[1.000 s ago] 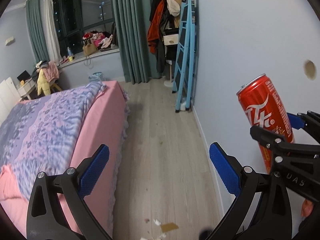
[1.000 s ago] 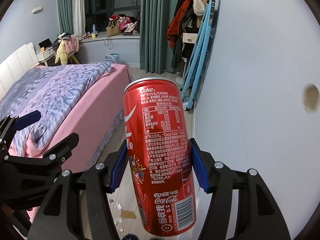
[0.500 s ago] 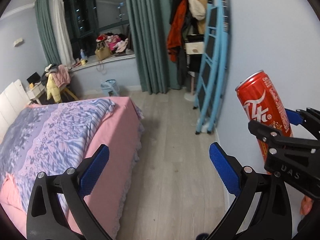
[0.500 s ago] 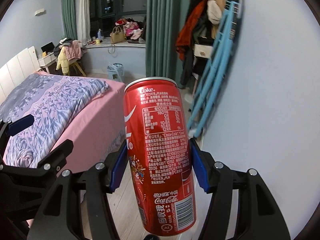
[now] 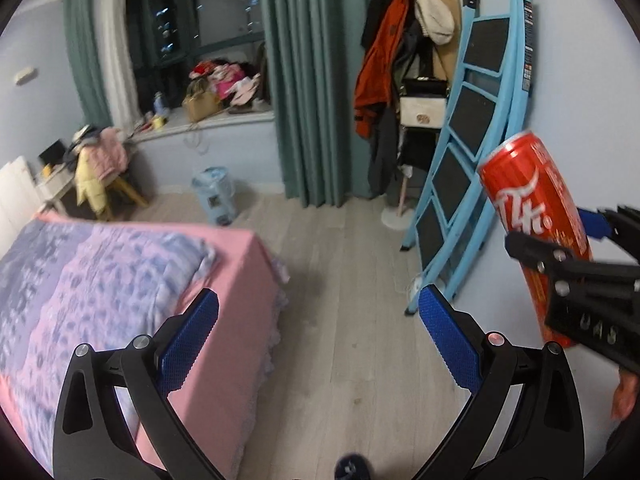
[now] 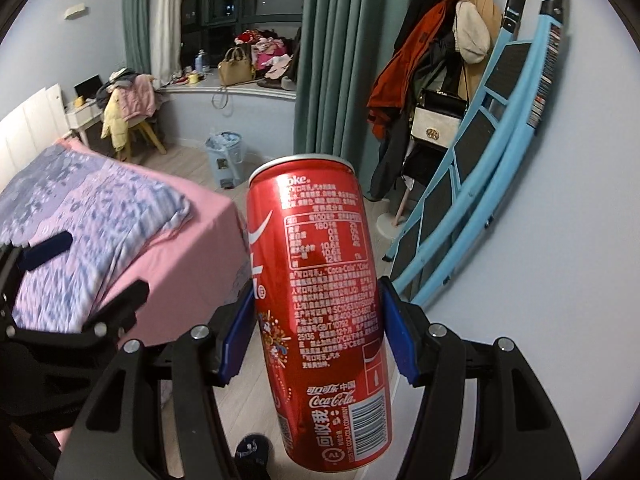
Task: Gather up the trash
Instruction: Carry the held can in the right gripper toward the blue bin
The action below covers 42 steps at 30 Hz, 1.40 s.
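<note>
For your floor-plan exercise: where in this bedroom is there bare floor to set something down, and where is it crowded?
Bare: the pale wood floor between the pink-sheeted bed and the folded light-blue stepladder. Crowded: the coat rack, and the corner by the light-blue plastic bin and clothes-covered chair.

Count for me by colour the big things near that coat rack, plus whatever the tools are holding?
Red: 1, the cola can, clamped in the right hand-held gripper.
Light blue: 2, the folded stepladder and the waste bin.
Green: 1, the curtain.
Total: 4.
</note>
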Each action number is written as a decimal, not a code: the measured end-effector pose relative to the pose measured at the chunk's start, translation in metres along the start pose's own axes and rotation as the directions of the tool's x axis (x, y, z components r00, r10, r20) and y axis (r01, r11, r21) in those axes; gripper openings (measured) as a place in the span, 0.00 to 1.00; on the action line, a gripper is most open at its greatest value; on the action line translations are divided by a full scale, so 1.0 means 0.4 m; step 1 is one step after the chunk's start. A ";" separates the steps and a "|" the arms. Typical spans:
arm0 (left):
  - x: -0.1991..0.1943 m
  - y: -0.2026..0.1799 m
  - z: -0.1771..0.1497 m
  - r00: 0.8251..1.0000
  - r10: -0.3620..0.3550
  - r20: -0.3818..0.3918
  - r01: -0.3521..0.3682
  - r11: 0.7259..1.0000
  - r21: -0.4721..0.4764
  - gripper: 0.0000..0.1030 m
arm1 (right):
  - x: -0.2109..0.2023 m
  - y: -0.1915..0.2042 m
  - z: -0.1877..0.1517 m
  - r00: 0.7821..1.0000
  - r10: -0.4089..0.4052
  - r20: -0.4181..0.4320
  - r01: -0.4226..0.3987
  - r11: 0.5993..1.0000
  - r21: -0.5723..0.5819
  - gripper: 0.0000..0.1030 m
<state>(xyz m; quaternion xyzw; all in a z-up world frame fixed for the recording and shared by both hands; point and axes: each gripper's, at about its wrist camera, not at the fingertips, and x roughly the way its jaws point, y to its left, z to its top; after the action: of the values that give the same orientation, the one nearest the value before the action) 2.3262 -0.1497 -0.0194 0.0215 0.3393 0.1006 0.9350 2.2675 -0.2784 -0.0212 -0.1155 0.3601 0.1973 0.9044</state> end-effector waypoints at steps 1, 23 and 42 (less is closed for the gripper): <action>0.036 0.000 0.026 1.000 0.005 -0.001 -0.005 1.000 0.017 0.94 | 0.033 -0.008 0.032 1.000 -0.001 -0.008 0.001 1.000 0.008 0.55; 0.790 -0.004 0.630 0.995 0.050 -0.087 -0.054 0.997 -0.050 0.94 | 0.708 -0.230 0.636 0.992 0.121 -0.035 -0.124 0.990 -0.067 0.55; 1.376 0.384 0.996 0.984 0.125 -0.130 -0.140 0.984 -0.111 0.94 | 1.284 -0.043 1.143 0.975 0.186 -0.119 -0.207 0.960 -0.187 0.55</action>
<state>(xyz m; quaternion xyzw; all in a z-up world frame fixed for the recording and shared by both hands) 2.9666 0.1234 -0.0434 -0.0181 0.3874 0.1840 0.9032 2.8924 0.0074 -0.0516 -0.1784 0.3935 0.3150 0.8450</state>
